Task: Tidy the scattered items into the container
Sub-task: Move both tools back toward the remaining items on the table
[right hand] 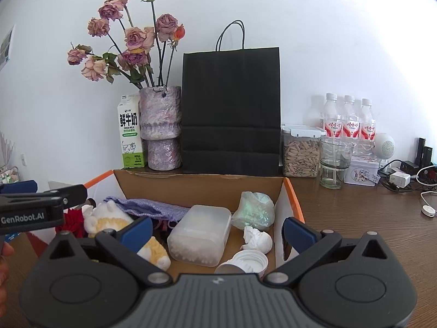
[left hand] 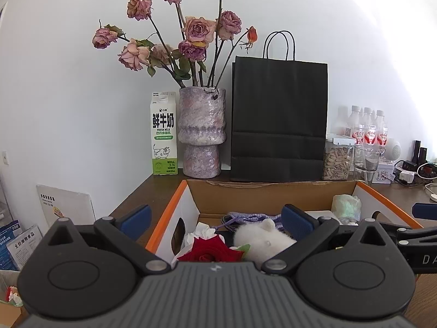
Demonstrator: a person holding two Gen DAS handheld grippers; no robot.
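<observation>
An open cardboard box (right hand: pixel 202 186) with orange-edged flaps stands on the brown table; it also shows in the left wrist view (left hand: pixel 262 195). Inside lie a white and yellow plush toy (right hand: pixel 109 216), a purple knitted pouch (right hand: pixel 147 207), a translucent plastic case (right hand: pixel 200 235), a crumpled iridescent bag (right hand: pixel 254 210), crumpled tissue (right hand: pixel 258 239), a white lid (right hand: pixel 250 261) and a red fabric rose (left hand: pixel 209 252). My left gripper (left hand: pixel 215 218) is open and empty above the box's left part. My right gripper (right hand: pixel 217 231) is open and empty above the box's right part.
Behind the box stand a milk carton (left hand: pixel 164 134), a vase of dried roses (left hand: pixel 202 131), a black paper bag (left hand: pixel 278 120), a jar of seeds (right hand: pixel 300 153), a glass cup (right hand: pixel 334 161) and water bottles (right hand: pixel 347 120). Cables and chargers (right hand: pixel 404 175) lie at the right.
</observation>
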